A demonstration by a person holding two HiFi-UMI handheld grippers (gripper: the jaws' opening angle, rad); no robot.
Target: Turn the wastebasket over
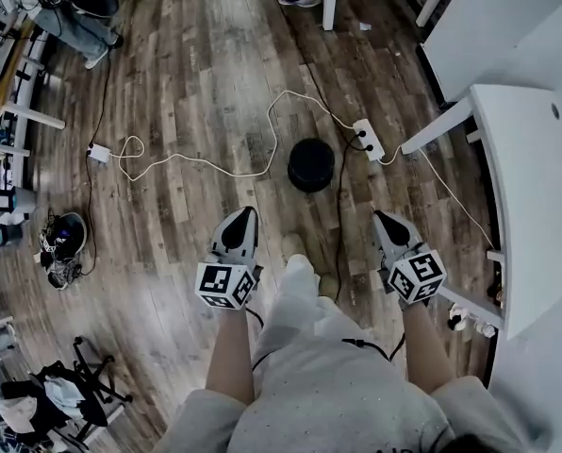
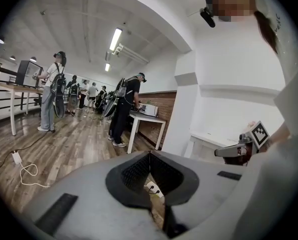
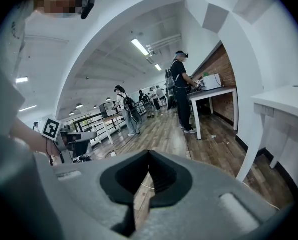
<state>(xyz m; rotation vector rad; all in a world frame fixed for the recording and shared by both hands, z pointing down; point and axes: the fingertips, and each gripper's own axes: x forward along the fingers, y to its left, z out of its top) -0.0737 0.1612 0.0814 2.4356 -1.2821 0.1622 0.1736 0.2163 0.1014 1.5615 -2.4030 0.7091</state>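
Head view: black round wastebasket (image 1: pixel 311 164) stands on the wood floor (image 1: pixel 196 83) just above frame centre, at 12 o'clock ahead of both grippers and apart from them; cannot tell which end is up; left gripper (image 1: pixel 244 216) at 7 o'clock of it, right gripper (image 1: pixel 382 219) at 4 o'clock, both clenched and empty; open floor from 9 to 12 o'clock of the basket; white power strip (image 1: pixel 369 140) close at 2 o'clock, its white cable (image 1: pixel 215 166) looping past at 9 o'clock; white desk (image 1: pixel 531 187) closes off the 3 o'clock side, its leg (image 1: pixel 434 127) slanting toward the strip; shoes (image 1: pixel 62 248) at 9 o'clock edge, office chair (image 1: pixel 85 383) at 7 o'clock.

Left gripper view: jaws pressed together, nothing between; power strip (image 2: pixel 153 188) on the floor seen in the gap below the tips; right gripper (image 2: pixel 235 151) at 3 o'clock; white pillar (image 2: pixel 181 114) at 1 o'clock; people at a white table (image 2: pixel 146 118) at 11 o'clock.

Right gripper view: jaws together, empty; left gripper (image 3: pixel 84 135) at 9 o'clock; white desk leg (image 3: pixel 253 149) at 3 o'clock; clear floor lane at 12 o'clock.
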